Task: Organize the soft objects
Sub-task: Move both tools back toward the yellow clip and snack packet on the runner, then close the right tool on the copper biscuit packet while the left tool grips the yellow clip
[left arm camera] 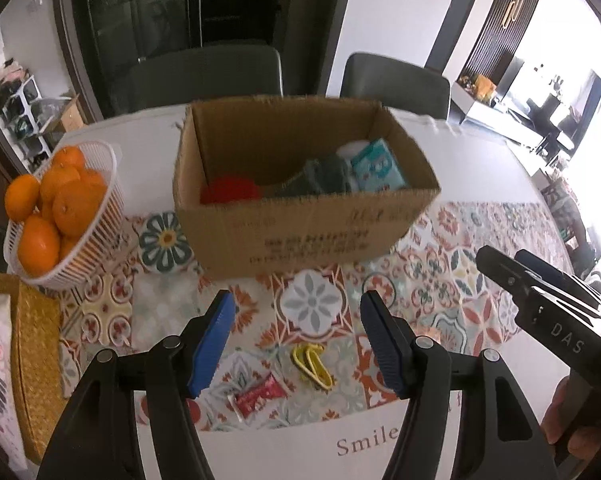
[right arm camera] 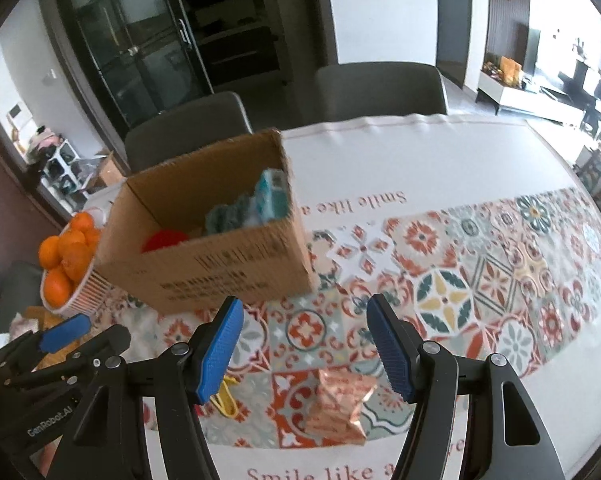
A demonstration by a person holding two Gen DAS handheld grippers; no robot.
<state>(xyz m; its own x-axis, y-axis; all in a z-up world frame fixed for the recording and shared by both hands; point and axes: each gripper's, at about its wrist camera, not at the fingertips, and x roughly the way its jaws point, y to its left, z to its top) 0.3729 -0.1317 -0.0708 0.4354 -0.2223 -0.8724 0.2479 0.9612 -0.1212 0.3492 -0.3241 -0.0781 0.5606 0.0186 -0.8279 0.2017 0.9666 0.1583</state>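
Beside the cardboard box point(left arm camera: 300, 216), an orange basket point(left arm camera: 96, 216) stands left.

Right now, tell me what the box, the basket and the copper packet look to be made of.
Box: brown corrugated cardboard, matte, with raw edges and printed text.
Basket: white plastic by the look, thin moulded ribs.
Packet: probably metallised foil or film, shiny and crinkled.

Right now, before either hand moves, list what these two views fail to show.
- Cardboard box floor: its near wall hides it in both views, so the red item and grey cloth show only in part.
- Box print: blurred in both views.
- Yellow clip: right wrist view, mostly behind the right tongs.
- Copper packet: label too crumpled to read.
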